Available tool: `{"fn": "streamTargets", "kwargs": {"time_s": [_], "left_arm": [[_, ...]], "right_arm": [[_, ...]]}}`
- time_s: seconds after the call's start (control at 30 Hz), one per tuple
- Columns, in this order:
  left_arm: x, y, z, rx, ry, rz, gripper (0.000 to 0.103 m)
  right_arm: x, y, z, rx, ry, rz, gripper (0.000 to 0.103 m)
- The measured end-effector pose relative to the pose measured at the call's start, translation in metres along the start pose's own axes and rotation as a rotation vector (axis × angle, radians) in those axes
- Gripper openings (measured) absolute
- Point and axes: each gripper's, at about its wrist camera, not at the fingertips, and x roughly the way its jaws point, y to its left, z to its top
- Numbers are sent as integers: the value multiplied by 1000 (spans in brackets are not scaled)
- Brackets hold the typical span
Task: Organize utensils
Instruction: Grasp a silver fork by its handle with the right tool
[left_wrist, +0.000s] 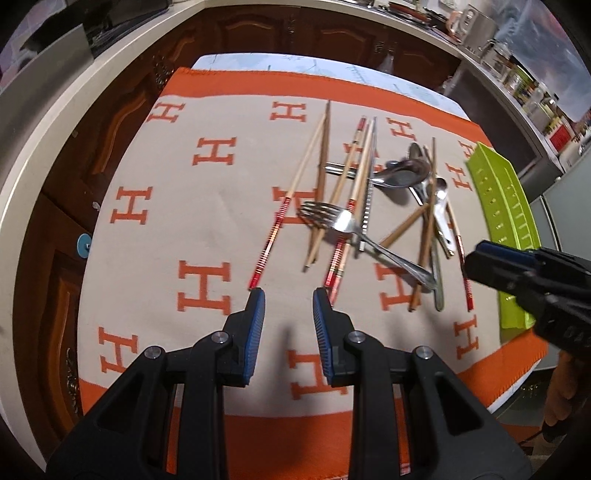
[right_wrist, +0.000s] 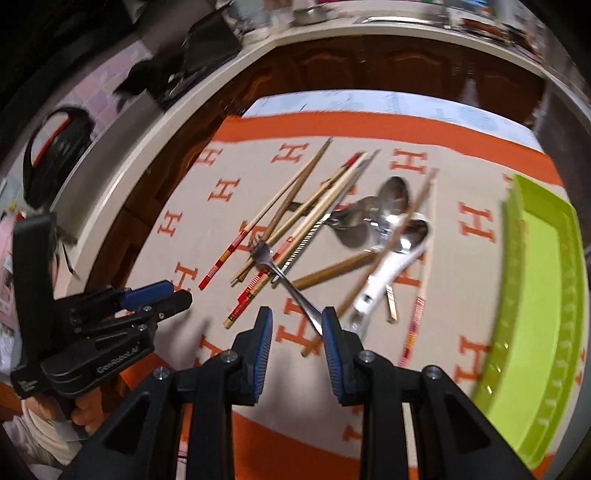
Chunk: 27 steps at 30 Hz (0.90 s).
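Everything is placed here against the fork, which lies slantwise on top of the utensil pile on the beige cloth with orange H marks. Left of the fork and nearer the camera, the left gripper hangs above bare cloth, its blue-padded jaws spread wide and holding nothing. Just left of the fork's tines lies a lone red-banded chopstick; under and around the fork more chopsticks cross one another. Right of the fork — touching the tangle — lie metal spoons and a white spoon. The right gripper is over the fork's handle end, jaws parted, the handle close against the right pad; whether it touches I cannot tell. Far right of the fork sits a green tray — apart from the pile.
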Motion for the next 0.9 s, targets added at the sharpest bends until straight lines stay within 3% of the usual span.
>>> {"fn": "streamTargets", "kwargs": {"time_s": [0.33, 0.47, 0.6, 0.9], "left_arm": [[27, 24, 11, -39, 42, -13, 24], [37, 29, 15, -50, 56, -20, 24], [46, 32, 18, -59, 71, -23, 24], [53, 34, 20, -73, 87, -36, 24]], "right_arm": [[65, 20, 26, -213, 124, -3, 27], [82, 21, 31, -290, 180, 20, 18], [88, 23, 31, -348, 201, 20, 11], [99, 36, 29, -456, 237, 31, 11]]}}
